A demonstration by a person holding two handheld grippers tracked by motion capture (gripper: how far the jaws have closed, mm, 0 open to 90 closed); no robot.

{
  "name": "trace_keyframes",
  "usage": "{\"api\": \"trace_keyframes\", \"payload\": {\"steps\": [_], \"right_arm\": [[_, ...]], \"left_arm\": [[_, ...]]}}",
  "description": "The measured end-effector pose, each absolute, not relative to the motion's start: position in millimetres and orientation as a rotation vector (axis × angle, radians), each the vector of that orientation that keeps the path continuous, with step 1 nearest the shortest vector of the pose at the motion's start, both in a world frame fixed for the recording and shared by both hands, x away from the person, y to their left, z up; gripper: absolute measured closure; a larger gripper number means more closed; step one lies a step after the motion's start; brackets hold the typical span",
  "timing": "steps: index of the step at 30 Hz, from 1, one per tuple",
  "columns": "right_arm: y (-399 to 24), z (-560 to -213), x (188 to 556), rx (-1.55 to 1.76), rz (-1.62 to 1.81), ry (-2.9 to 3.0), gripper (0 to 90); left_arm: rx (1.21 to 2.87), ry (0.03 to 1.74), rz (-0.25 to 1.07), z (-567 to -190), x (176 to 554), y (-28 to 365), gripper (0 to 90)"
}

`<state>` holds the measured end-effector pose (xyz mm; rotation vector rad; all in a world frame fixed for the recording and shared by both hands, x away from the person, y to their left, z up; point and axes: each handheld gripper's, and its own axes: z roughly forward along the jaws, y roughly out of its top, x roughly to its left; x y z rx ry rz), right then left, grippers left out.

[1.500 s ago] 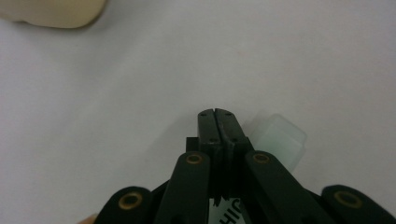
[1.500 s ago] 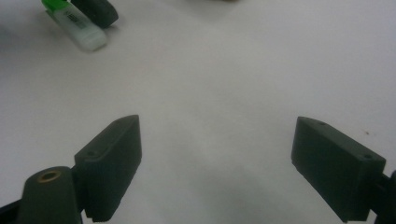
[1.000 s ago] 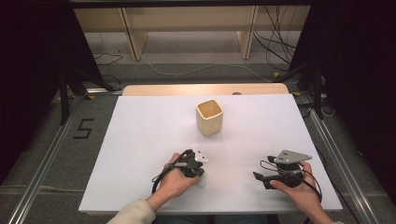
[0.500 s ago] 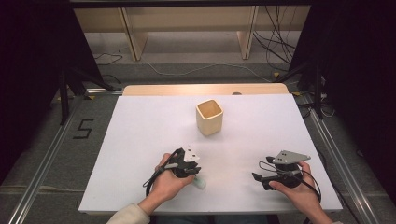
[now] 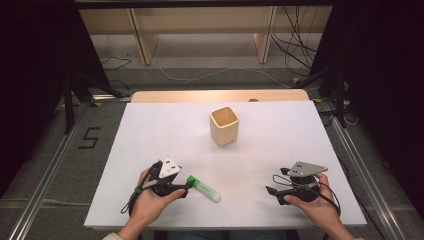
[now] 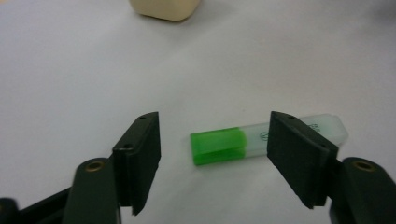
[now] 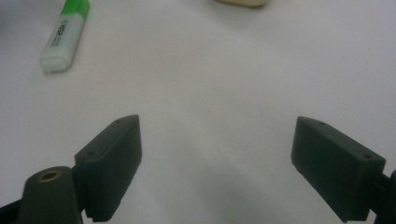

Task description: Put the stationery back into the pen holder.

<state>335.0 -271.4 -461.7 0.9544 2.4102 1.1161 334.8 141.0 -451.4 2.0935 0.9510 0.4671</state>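
The left tool (image 6: 212,154) has just been opening, jaws apart around the green highlighter (image 5: 203,188) lying at the high view's lower centre; centre them before closing. The right tool (image 7: 217,168) gapes empty.

The high view looks forward and down from above the near edge of the worktop (image 5: 150,130), taking in its whole surface. Each gripper view rides low and close, looking along its own jaws. All three share the highlighter (image 5: 203,188) (image 6: 243,141) (image 7: 64,34) and the beige cup (image 5: 224,125) (image 6: 164,8) (image 7: 242,2) beyond it.
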Motion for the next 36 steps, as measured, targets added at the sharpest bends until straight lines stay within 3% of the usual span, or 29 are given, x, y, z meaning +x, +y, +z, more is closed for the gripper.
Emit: {"api": "trace_keyframes", "payload": {"steps": [8,20,36], "right_arm": [[-259,-457,334,0.921,1.159,2.442,18.8],[-192,-450,340,0.799,1.154,2.559,27.4],[-110,-461,355,0.644,1.119,2.695,31.8]], "left_arm": [[2.078,0.997,0.457,-461,321,166,20.0],[2.114,1.020,0.433,-474,311,169,20.1],[2.123,1.020,0.425,-477,311,165,21.1]]}}
